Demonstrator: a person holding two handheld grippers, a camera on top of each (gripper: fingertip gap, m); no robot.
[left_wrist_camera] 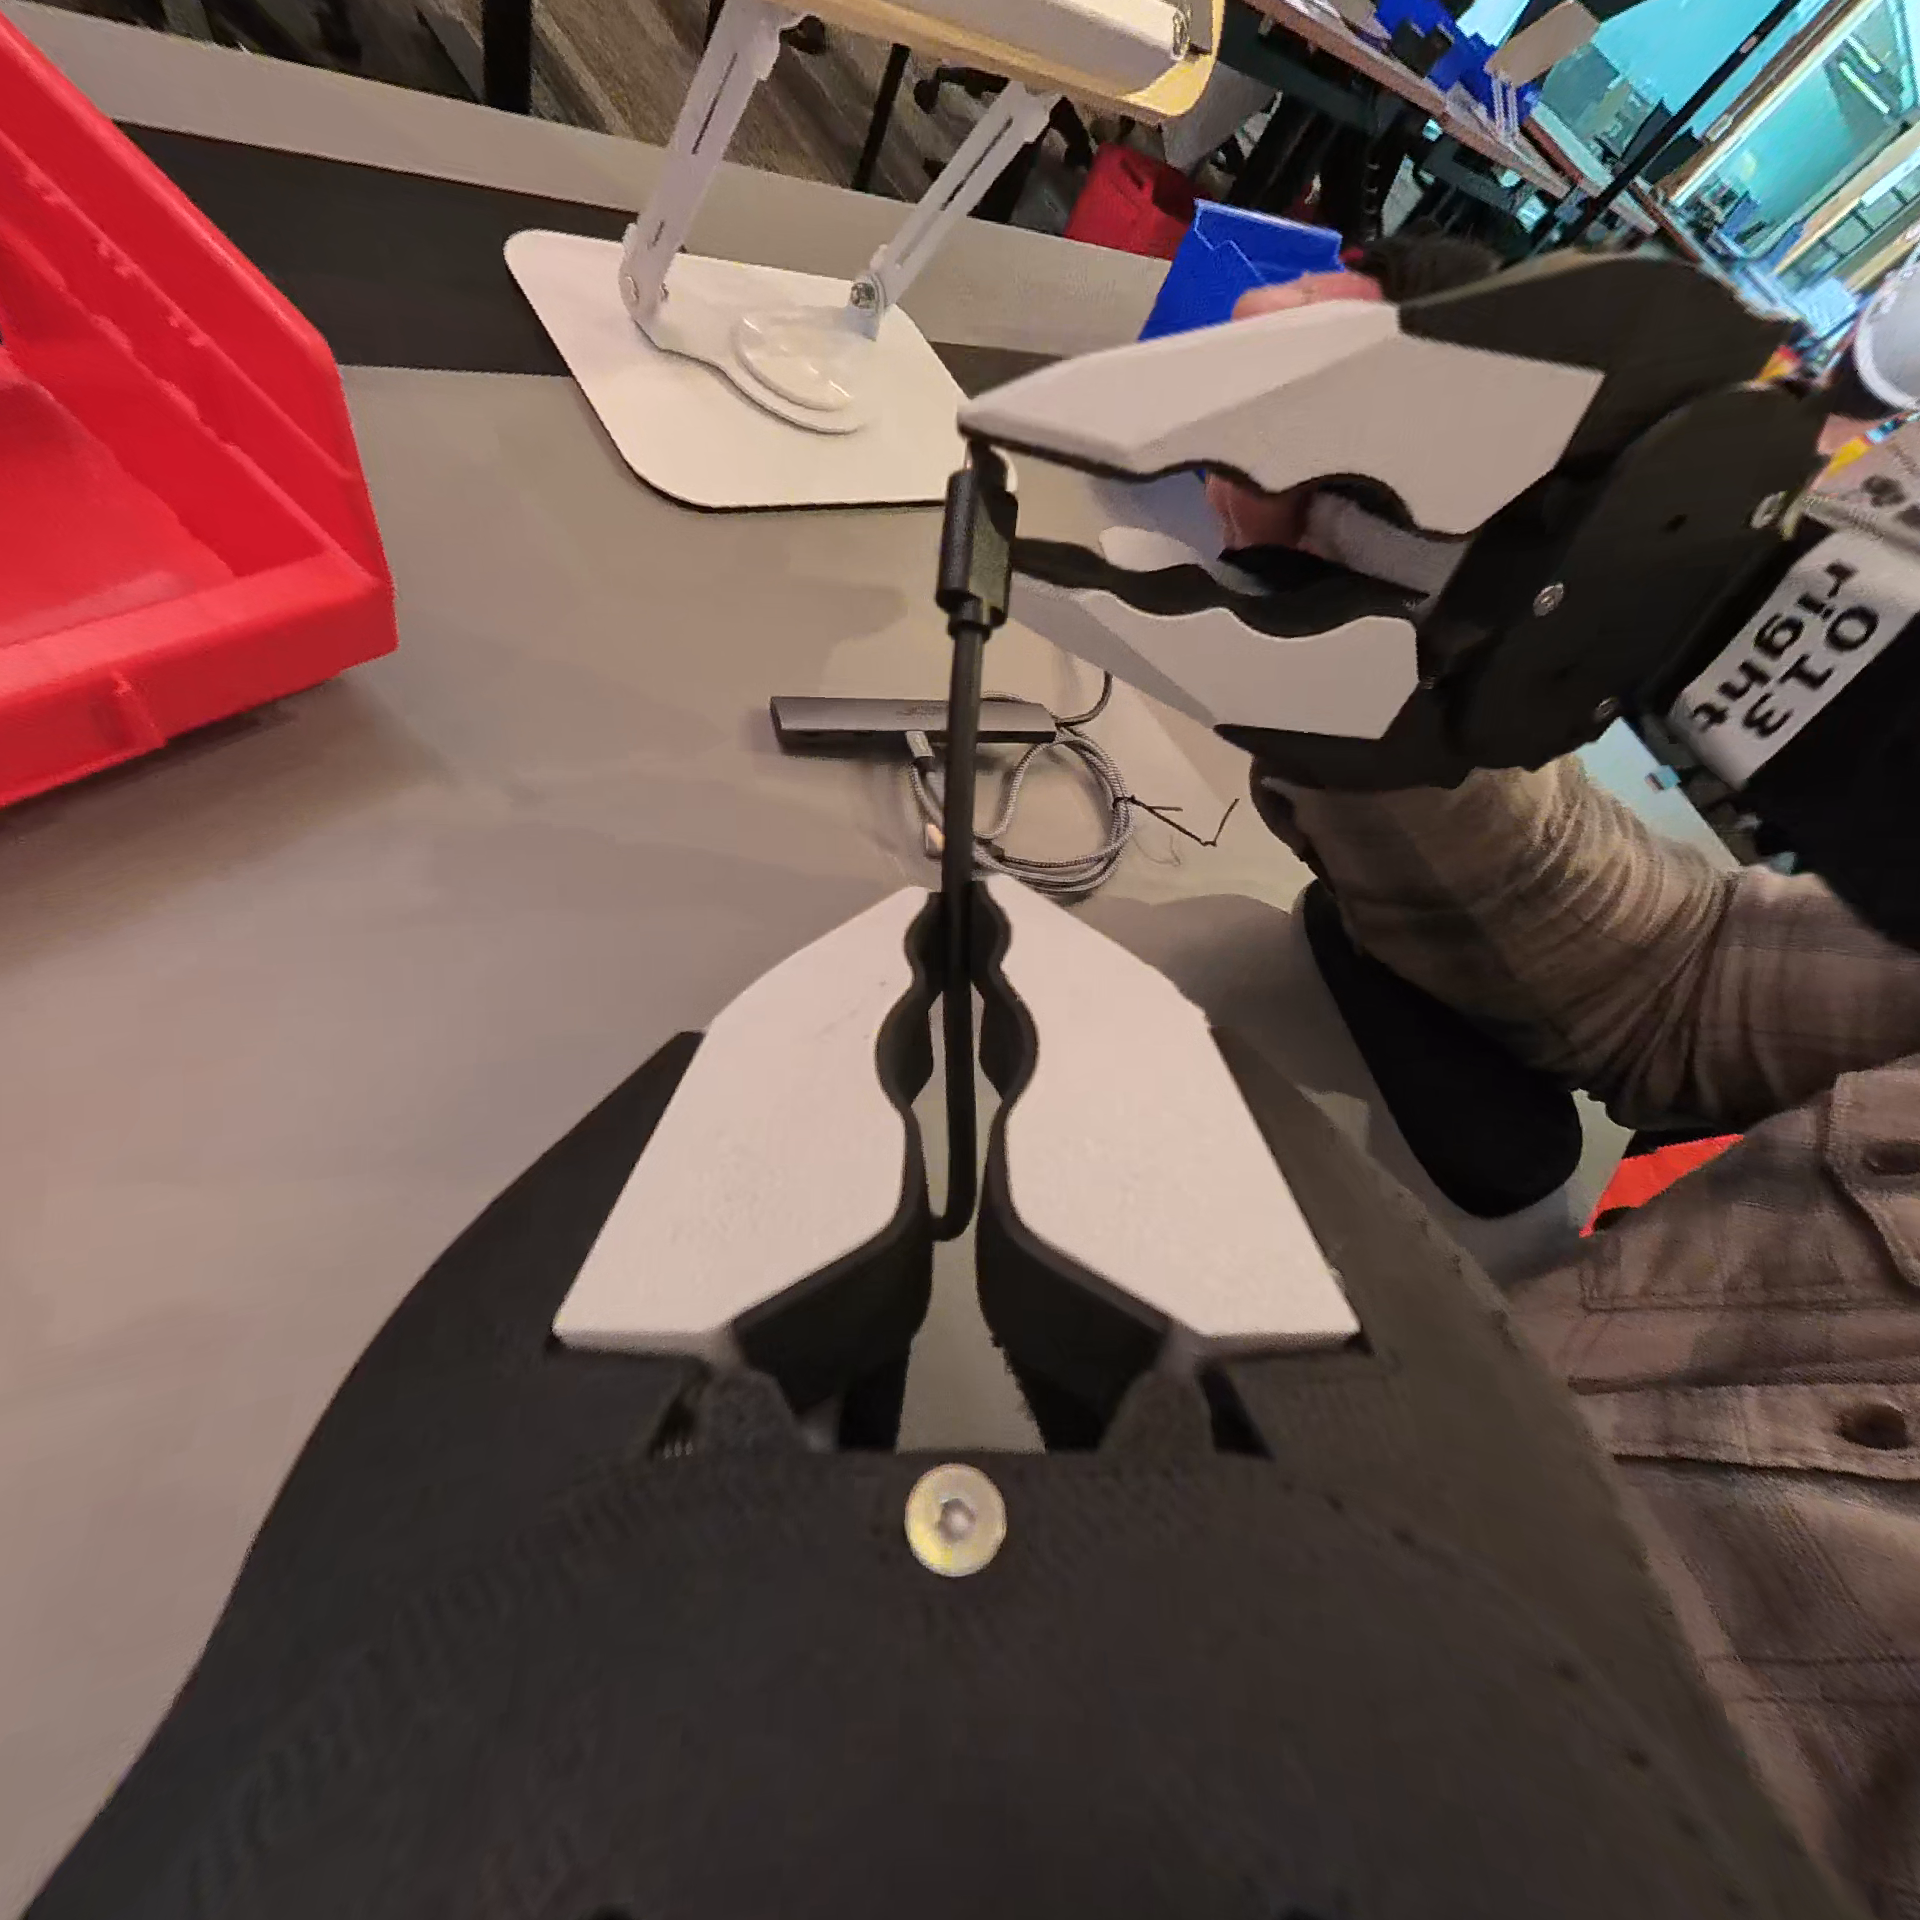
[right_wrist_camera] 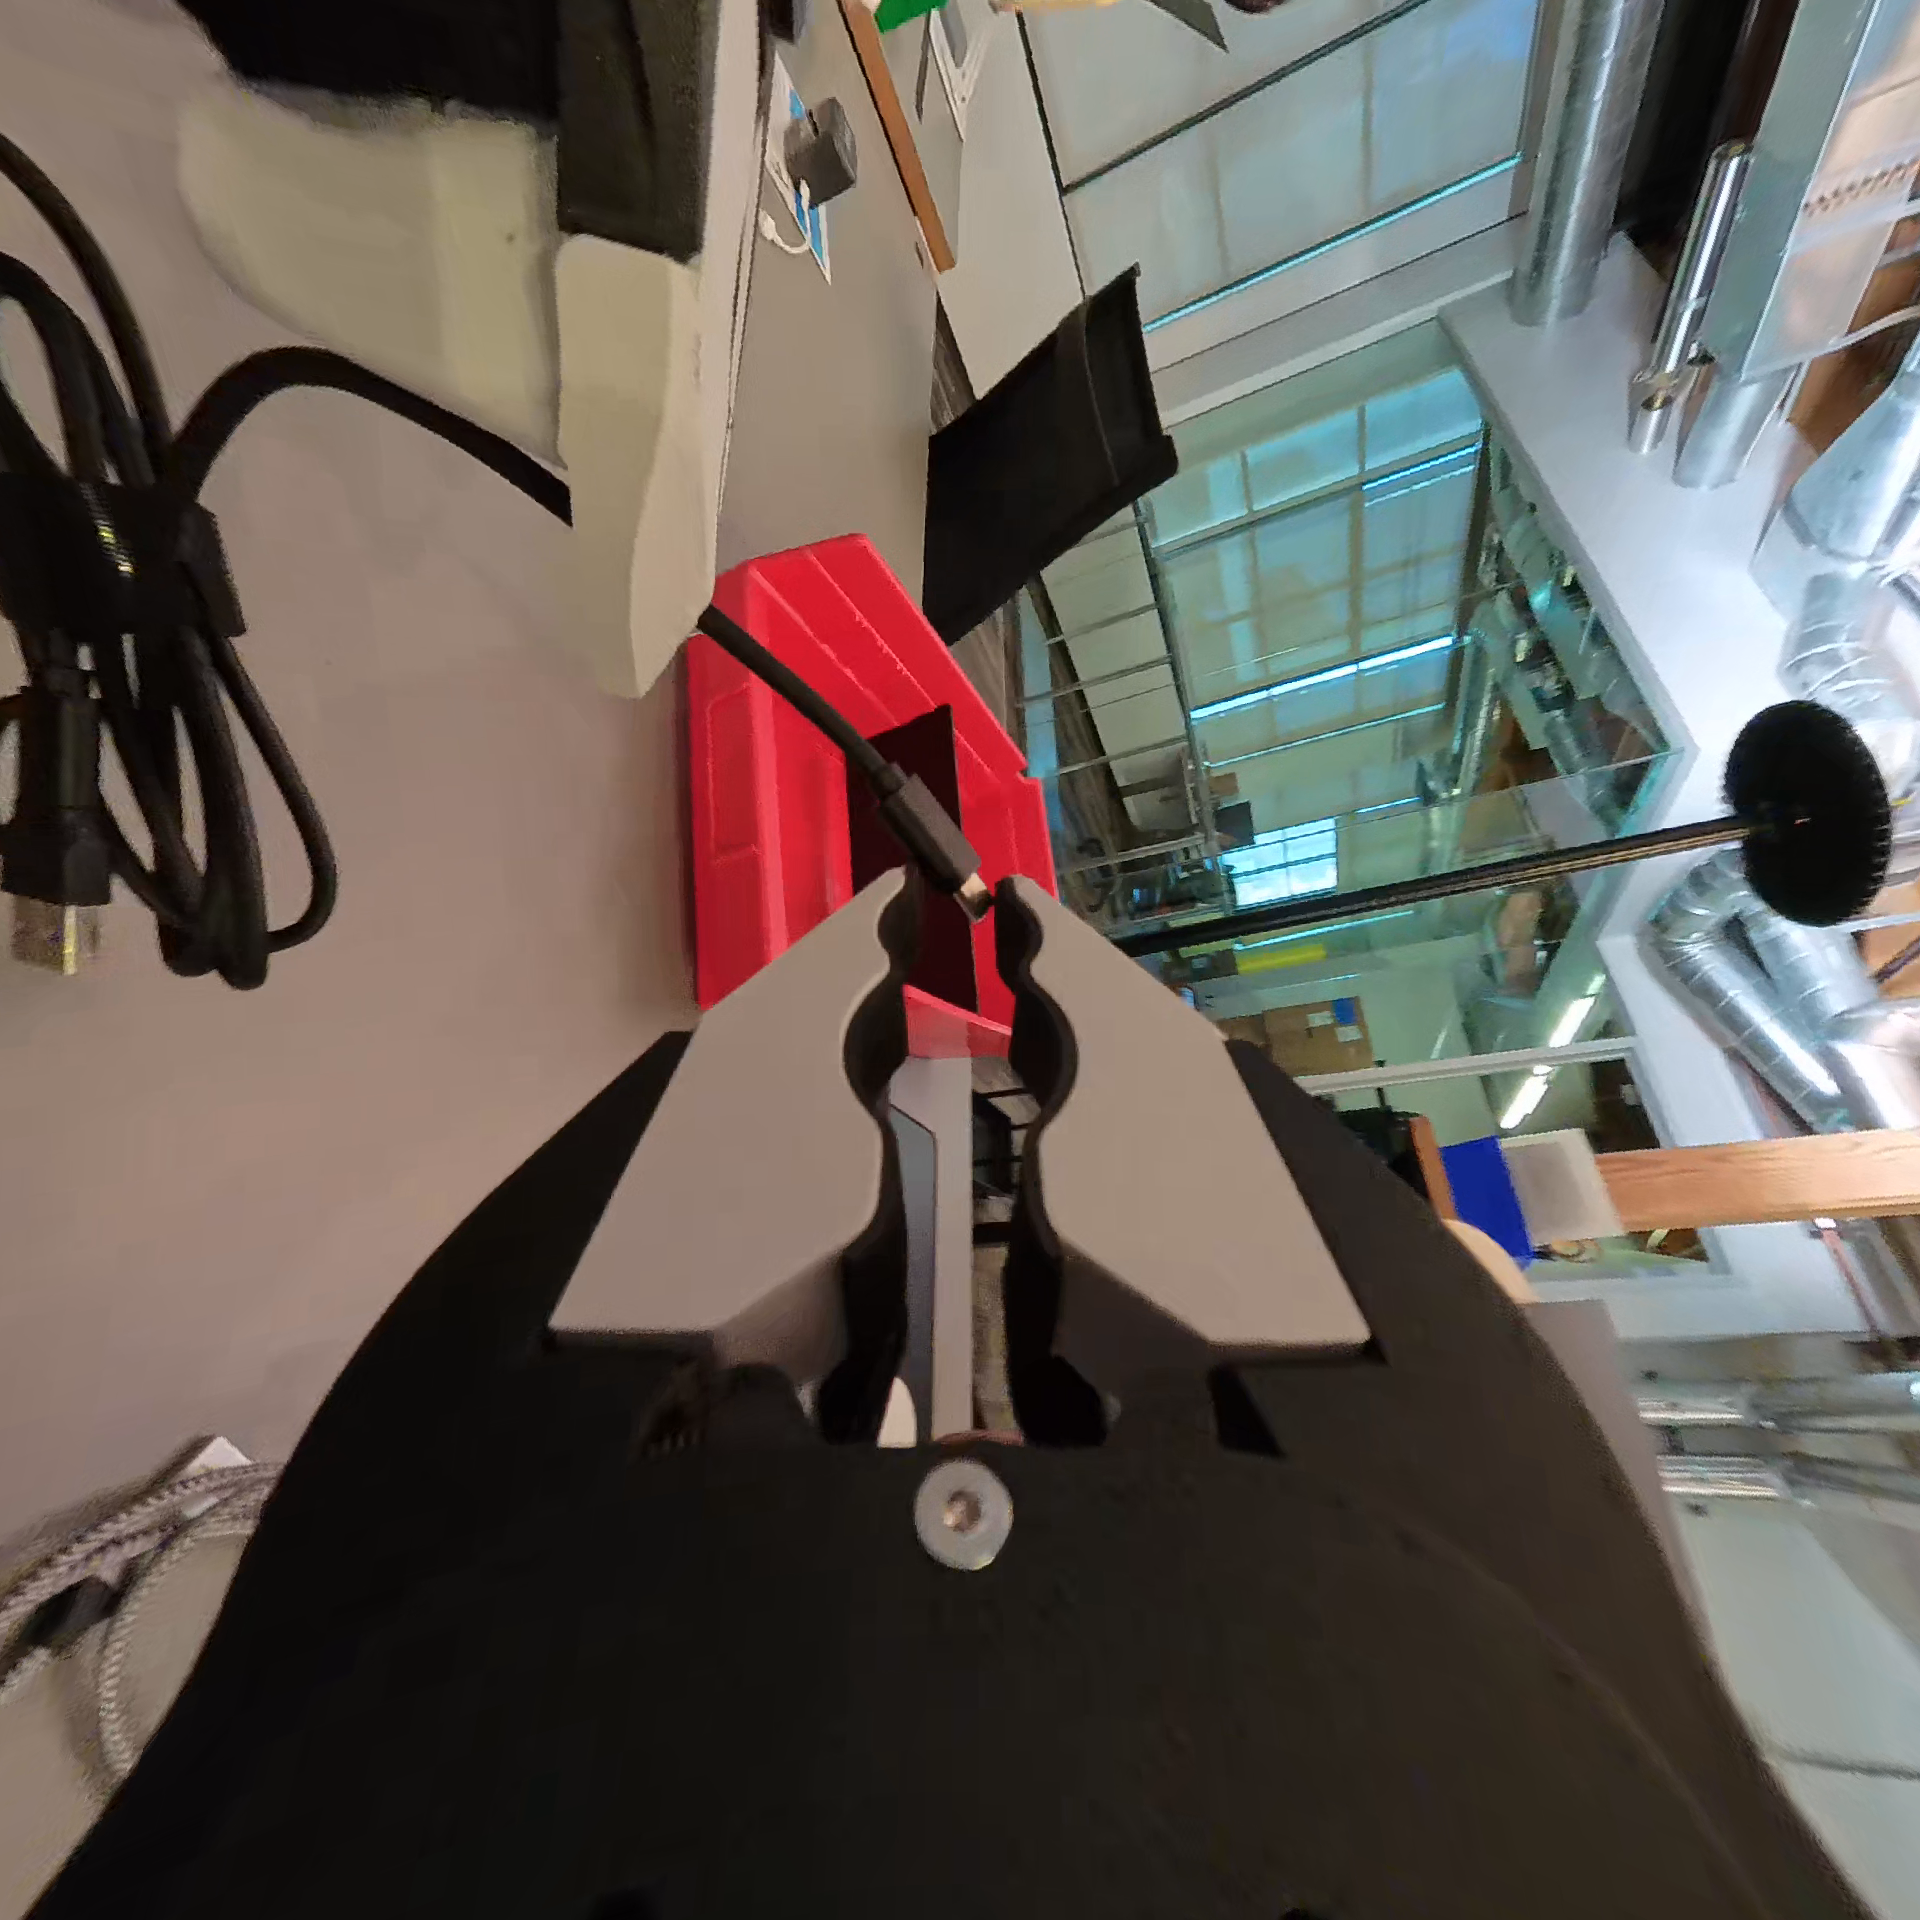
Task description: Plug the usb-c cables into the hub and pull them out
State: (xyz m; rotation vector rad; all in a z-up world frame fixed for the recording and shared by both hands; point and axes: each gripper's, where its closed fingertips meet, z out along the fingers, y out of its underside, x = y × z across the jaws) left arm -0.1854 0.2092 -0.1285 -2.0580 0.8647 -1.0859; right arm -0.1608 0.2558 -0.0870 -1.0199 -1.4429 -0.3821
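left gripper: clamped on black usb-c cable. right gripper: pinching its plug. hub: on table beyond. risk: plug twisting between pads, missing port.

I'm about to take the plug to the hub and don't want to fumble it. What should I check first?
1. Left claw shut on black cable: ok.
2. Right claw firmly gripping the plug: cannot tell; the plug sits between its tips, but a gap shows beside it.
3. Plug lined up with the hub: not ok; it is held in the air, standing upright.
4. Free hub port: cannot tell; the ports are too small to see.
5. Approach clear: not ok; the grey braided cable is coiled at the hub's near side.
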